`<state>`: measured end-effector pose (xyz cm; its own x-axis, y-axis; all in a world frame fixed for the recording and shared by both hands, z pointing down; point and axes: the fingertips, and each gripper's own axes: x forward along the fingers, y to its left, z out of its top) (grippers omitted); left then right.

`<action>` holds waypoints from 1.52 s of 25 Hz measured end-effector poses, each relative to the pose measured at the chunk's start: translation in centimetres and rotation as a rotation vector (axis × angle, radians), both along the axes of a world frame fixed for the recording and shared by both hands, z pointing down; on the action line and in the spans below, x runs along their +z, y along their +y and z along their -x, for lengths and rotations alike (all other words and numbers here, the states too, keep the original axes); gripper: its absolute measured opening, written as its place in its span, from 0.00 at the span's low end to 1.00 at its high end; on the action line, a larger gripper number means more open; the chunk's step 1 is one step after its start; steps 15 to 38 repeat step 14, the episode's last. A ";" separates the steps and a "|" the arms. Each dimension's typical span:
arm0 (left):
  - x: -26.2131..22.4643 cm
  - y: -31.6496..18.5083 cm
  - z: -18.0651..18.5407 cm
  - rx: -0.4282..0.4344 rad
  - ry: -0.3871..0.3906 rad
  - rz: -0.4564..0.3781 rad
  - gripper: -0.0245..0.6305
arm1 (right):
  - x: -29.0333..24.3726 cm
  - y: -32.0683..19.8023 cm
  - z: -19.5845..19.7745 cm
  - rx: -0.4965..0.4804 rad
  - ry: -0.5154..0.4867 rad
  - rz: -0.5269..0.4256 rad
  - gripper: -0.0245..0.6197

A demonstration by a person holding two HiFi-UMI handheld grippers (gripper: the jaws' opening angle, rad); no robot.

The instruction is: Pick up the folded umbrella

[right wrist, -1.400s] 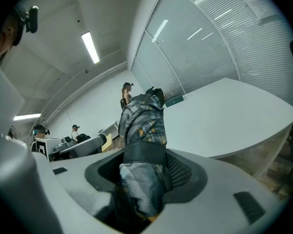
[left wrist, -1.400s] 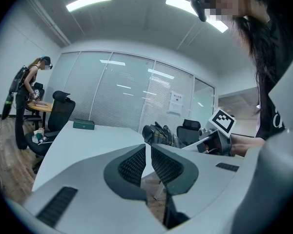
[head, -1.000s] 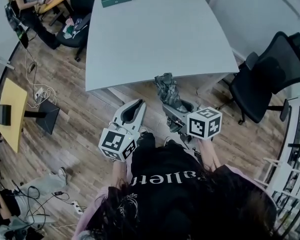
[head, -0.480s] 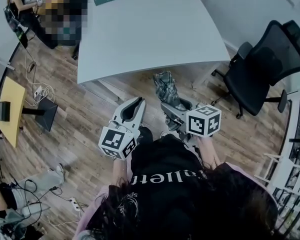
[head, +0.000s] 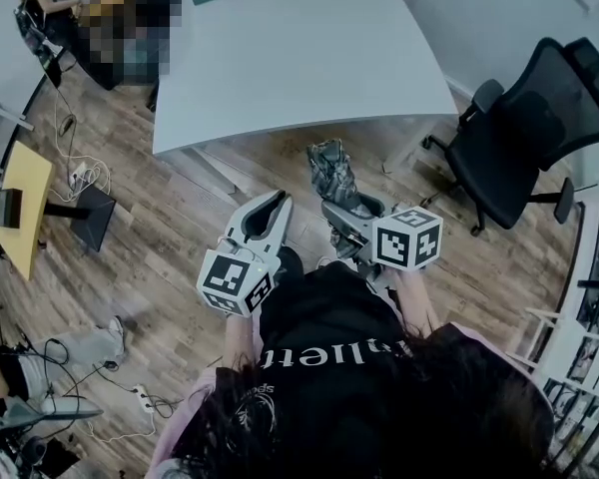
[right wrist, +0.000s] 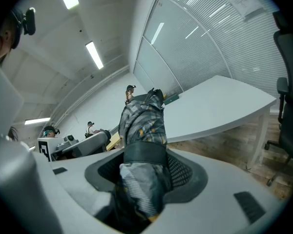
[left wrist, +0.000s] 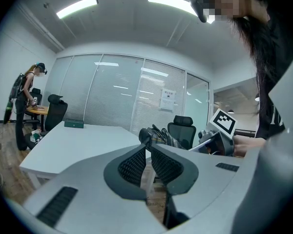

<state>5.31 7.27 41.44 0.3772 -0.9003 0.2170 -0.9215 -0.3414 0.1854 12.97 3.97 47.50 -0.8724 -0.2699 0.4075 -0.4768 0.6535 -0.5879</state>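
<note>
Above the wood floor (head: 170, 228), just short of the white table (head: 299, 58), my right gripper (head: 347, 216) clamps the folded umbrella (head: 331, 176). My left gripper (head: 270, 208), just beside it, is closed and empty.

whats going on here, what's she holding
A person stands by a white table with tongs in each hand. The right tongs are clamped on a folded grey patterned umbrella, which is held in the air over the wooden floor, just short of the table's edge. The left tongs are shut and empty alongside.
</note>
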 end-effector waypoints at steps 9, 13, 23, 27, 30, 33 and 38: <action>-0.1 1.1 -1.0 -0.005 -0.013 -0.001 0.11 | 0.1 1.0 -0.9 -0.009 -0.013 0.004 0.40; -0.2 1.4 -1.5 -0.003 -0.017 -0.003 0.11 | 0.2 1.3 -1.2 -0.010 -0.013 0.006 0.40; -0.2 1.6 -1.7 -0.003 -0.017 -0.005 0.11 | 0.2 1.4 -1.4 -0.011 -0.014 0.005 0.40; -0.2 1.6 -1.7 -0.003 -0.017 -0.005 0.11 | 0.2 1.4 -1.4 -0.011 -0.014 0.005 0.40; -0.2 1.6 -1.7 -0.003 -0.017 -0.005 0.11 | 0.2 1.4 -1.4 -0.011 -0.014 0.005 0.40; -0.2 1.6 -1.7 -0.003 -0.017 -0.005 0.11 | 0.2 1.4 -1.4 -0.011 -0.014 0.005 0.40; -0.2 1.6 -1.7 -0.003 -0.017 -0.005 0.11 | 0.2 1.4 -1.4 -0.011 -0.014 0.005 0.40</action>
